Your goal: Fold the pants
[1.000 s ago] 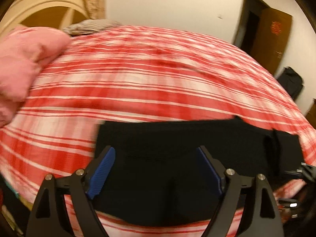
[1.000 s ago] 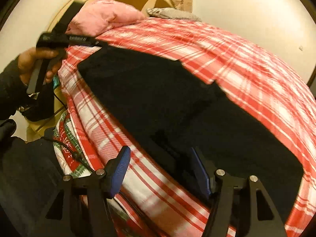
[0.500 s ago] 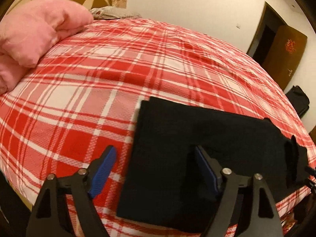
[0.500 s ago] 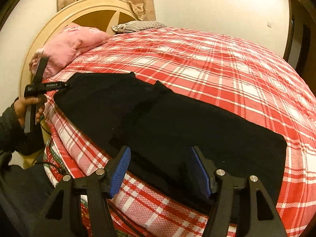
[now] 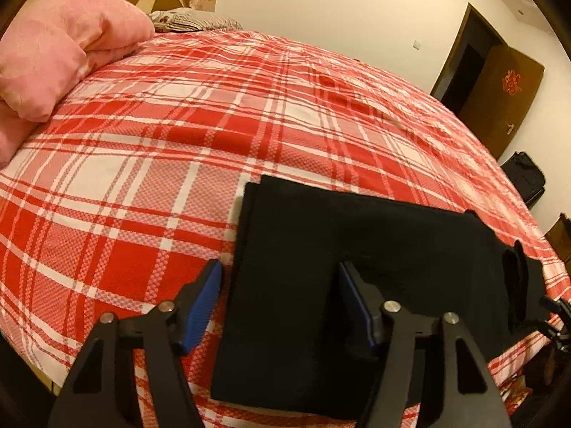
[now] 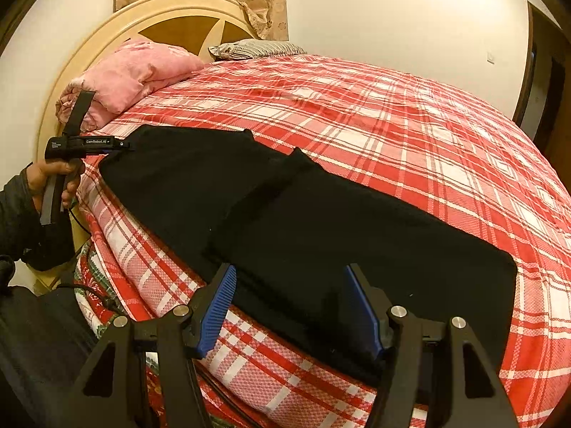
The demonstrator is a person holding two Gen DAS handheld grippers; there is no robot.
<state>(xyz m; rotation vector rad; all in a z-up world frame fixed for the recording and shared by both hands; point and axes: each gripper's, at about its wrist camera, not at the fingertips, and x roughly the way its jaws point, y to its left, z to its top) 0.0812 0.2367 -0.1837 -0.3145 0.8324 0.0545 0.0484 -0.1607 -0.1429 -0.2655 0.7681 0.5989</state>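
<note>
One fold looks done — the black fabric pants point(image 6: 321, 235) lie flat as a long narrow band, leg over leg, along the near edge of the bed's red-and-white plaid cover point(image 6: 410, 135). Remaining, by judgement: folding the length over once or twice.

Left claw point(image 5: 280, 297) wide apart, empty, hovering over one short end of the pants. Right claw point(image 6: 289, 303) likewise wide, holding nothing, above the other end.

Writing: white lettering on the left gripper's body reads "GenRobot.AI"; smaller print beside it too small to read. Brown door point(image 5: 499, 89) carries a red ornament, unreadable.
</note>
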